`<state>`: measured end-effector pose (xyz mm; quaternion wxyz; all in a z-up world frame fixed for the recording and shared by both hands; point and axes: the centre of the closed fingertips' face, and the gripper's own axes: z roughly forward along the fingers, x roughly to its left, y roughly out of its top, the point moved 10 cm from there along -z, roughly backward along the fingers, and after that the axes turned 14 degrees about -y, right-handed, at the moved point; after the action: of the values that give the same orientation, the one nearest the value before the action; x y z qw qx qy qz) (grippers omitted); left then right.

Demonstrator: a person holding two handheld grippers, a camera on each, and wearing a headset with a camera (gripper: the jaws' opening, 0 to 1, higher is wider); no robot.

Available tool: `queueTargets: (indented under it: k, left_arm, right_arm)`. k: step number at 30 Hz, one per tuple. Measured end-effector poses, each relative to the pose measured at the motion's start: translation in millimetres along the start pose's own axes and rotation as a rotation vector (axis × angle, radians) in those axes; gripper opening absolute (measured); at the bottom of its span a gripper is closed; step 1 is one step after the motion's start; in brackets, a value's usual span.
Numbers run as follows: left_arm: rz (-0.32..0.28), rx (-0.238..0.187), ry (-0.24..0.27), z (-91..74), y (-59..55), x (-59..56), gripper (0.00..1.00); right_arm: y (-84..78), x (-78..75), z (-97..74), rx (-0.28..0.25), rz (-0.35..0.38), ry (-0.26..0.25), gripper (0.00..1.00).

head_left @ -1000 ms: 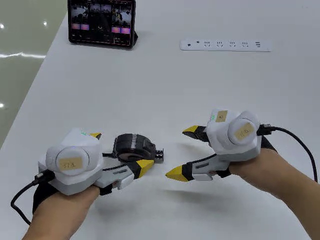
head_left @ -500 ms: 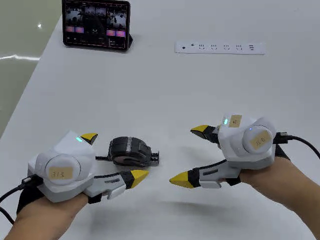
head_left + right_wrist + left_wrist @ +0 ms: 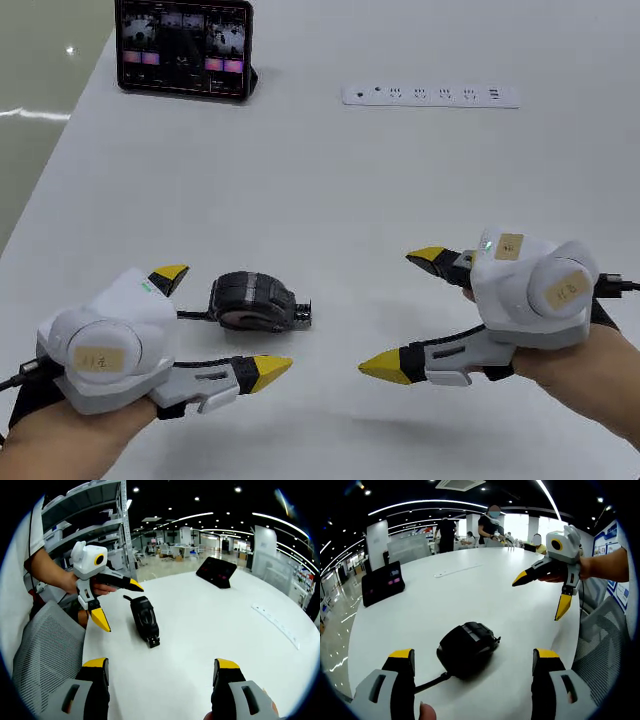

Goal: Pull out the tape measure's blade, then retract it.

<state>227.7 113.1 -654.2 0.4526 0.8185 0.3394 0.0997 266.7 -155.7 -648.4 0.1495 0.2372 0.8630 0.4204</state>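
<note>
Black tape measure (image 3: pixel 255 301) flat on table (image 3: pixel 330 180)

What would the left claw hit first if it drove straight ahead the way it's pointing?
The tape measure. It lies dead ahead of the left claw, centred in line with the open jaws, with nothing in between. Depth is hard to judge, but it looks close.

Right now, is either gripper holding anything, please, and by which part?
Nothing is held: the left gripper and right gripper are open; the tape measure lies free on the table.
</note>
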Motion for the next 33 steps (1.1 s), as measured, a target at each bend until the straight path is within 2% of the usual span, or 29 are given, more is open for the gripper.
queueTargets:
  k: [2,8,21,33]
  left_arm:
    - [0.01,-0.009,-0.01,-1.9,-0.1,-0.4,0.99]
    - [0.037,0.003,0.001,-8.9,-1.8,1.6,0.99]
    - [0.037,-0.01,-0.008,-21.2,-6.2,2.2,0.99]
    - [0.039,-0.015,-0.032,-28.7,-13.4,4.4,0.99]
  right_arm:
    - [-1.6,-0.2,-3.1,-0.003,0.006,-0.008,0.87]
    - [-7.5,1.9,-11.7,-0.006,0.02,-0.018,0.91]
    - [-19.0,3.1,-28.3,-0.024,0.05,-0.033,0.99]
    - [-30.2,-1.2,-43.0,-0.008,0.059,-0.059,0.99]
